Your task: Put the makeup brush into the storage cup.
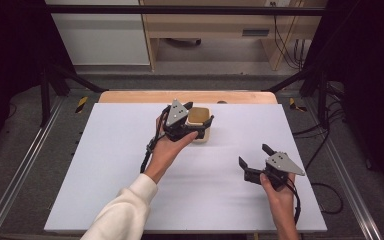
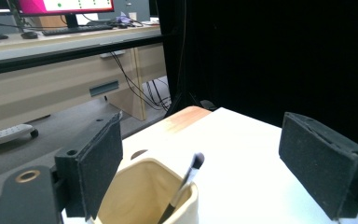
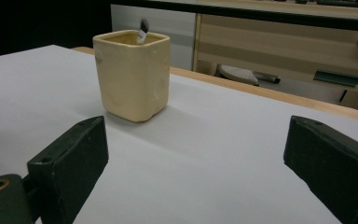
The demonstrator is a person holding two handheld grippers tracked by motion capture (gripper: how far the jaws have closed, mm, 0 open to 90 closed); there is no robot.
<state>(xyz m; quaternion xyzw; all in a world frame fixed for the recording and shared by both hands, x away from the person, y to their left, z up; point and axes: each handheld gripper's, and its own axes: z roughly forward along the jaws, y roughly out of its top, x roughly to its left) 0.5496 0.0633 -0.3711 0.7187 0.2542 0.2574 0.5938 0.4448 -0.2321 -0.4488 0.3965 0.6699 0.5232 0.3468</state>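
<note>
A cream square cup (image 1: 200, 115) stands on the white table top (image 1: 110, 170) near its far edge. In the left gripper view a thin dark-tipped brush (image 2: 187, 183) leans inside the cup (image 2: 140, 196). My left gripper (image 1: 202, 128) hovers over the cup's near side, open, its jaws (image 2: 200, 126) set wide with the cup's rim low between them and no pad pressing on it. My right gripper (image 1: 253, 155) rests low at the front right, open and holding nothing. Seen from the right gripper (image 3: 198, 126), the cup (image 3: 133, 77) stands well ahead, with the brush tip (image 3: 143, 25) poking above its rim.
A wooden strip (image 1: 187, 96) borders the table's far edge. Beyond it are a wooden desk (image 1: 220, 30) and hanging cables (image 1: 285, 45). Black frame bars (image 1: 55, 85) stand at both back corners. A sleeved left forearm (image 1: 125, 210) crosses the front of the table.
</note>
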